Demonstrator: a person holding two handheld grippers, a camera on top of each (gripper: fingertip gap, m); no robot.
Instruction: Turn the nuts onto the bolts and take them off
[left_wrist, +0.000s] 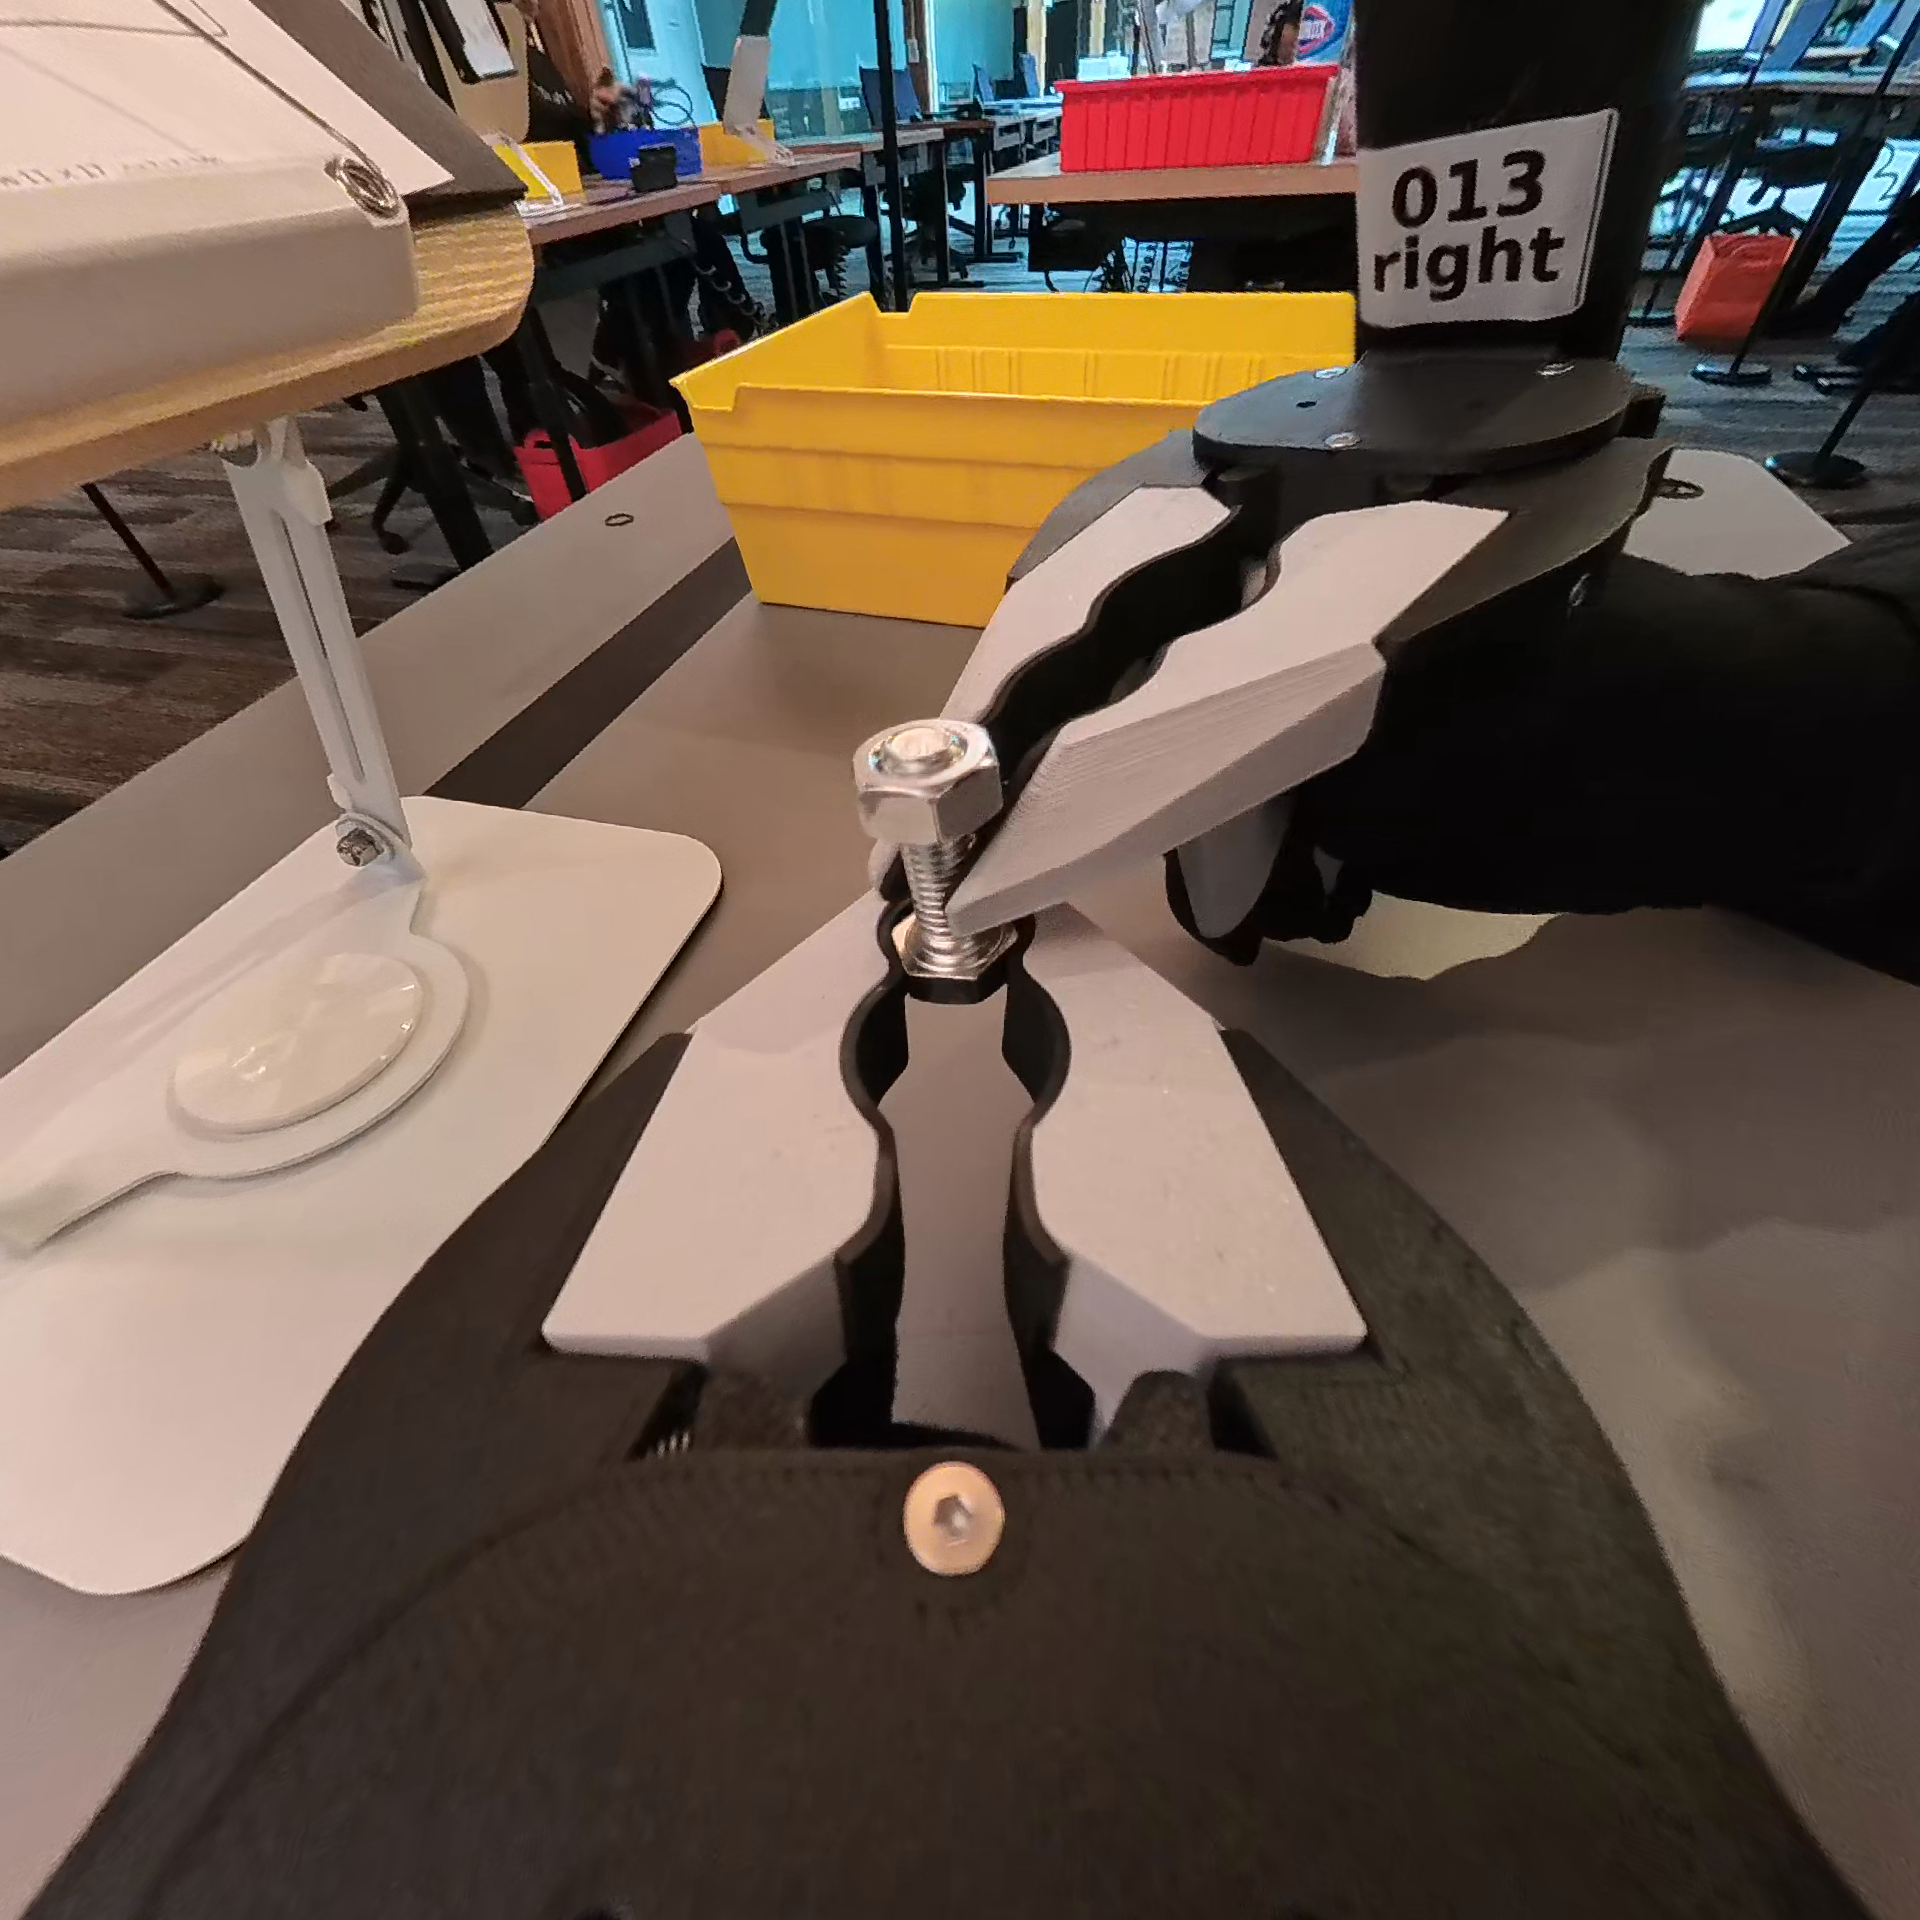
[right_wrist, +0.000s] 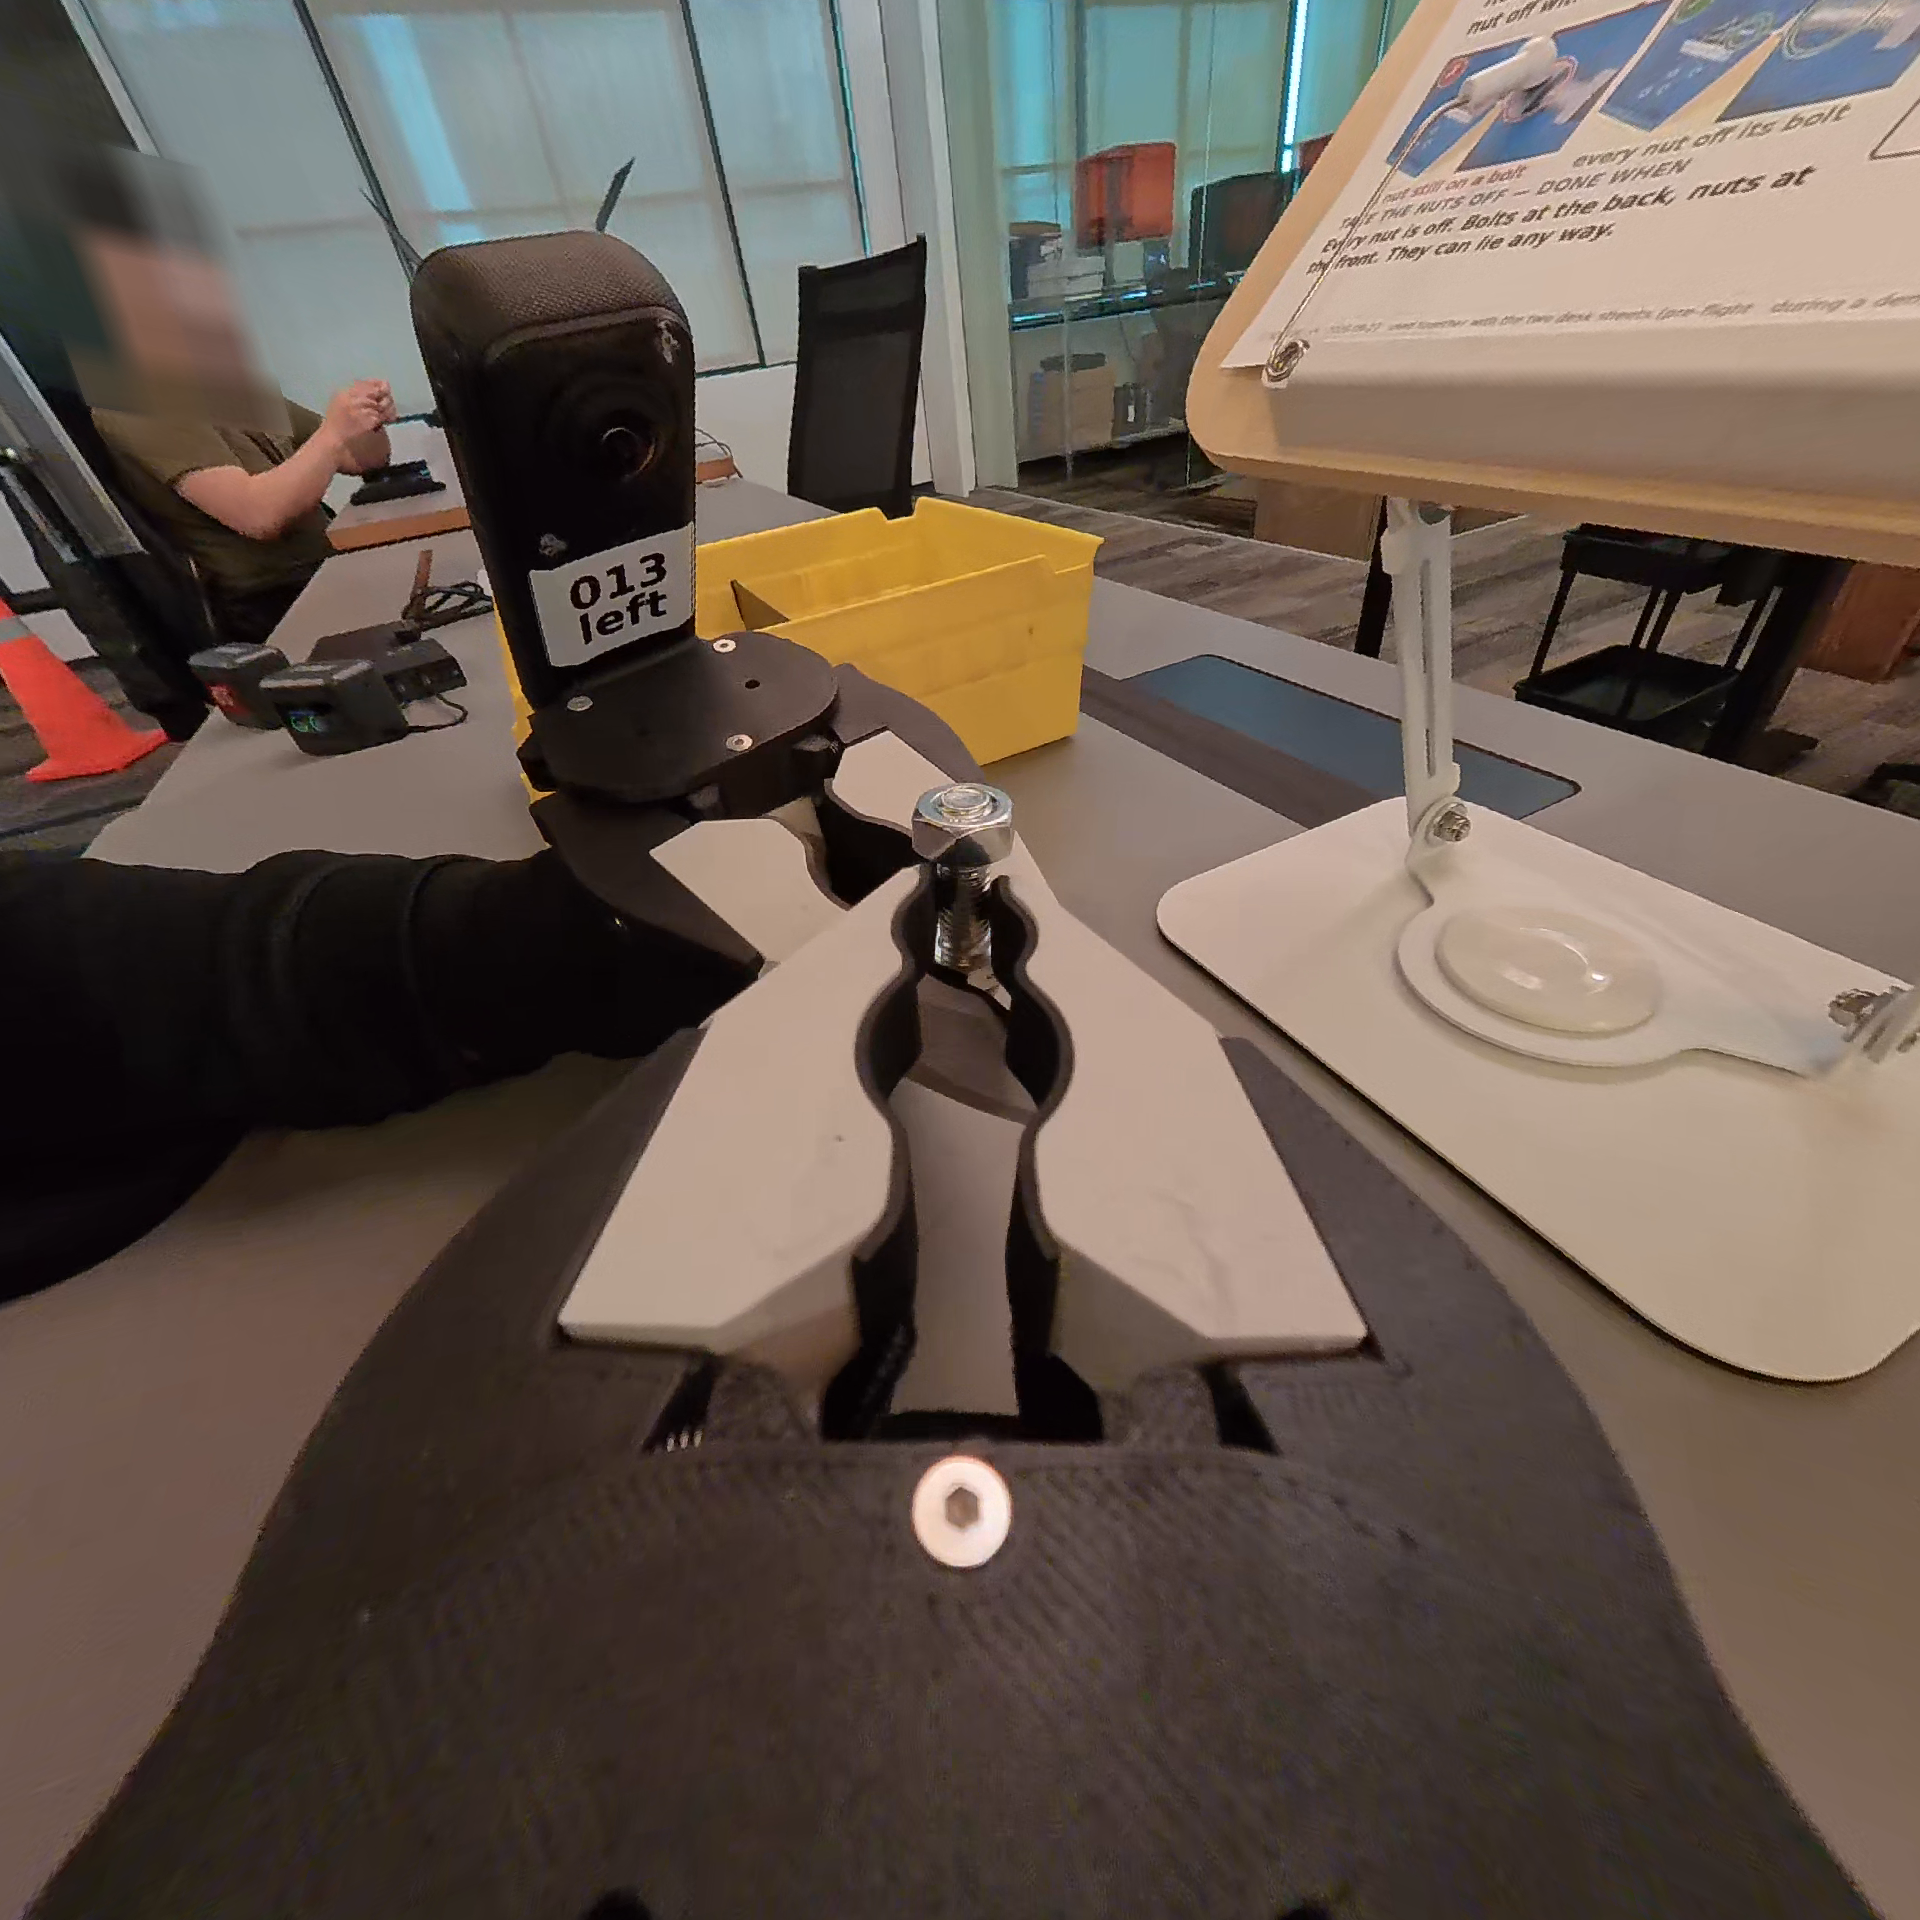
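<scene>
A silver bolt stands upright just above the grey table, with its hex head down. A silver nut sits at the top of its thread. My left gripper is shut on the bolt's hex head. My right gripper comes in level from the right and is shut on the nut. In the right wrist view the nut pokes up at the tips of my right gripper, with the thread showing between them. The left gripper's fingers reach in from the left.
A yellow bin stands just behind the grippers, also seen in the right wrist view. A white stand base carries a tilted board with a sheet. A person sits at a far table beside black devices. Tip to tip, the grippers are about 5 cm apart.
</scene>
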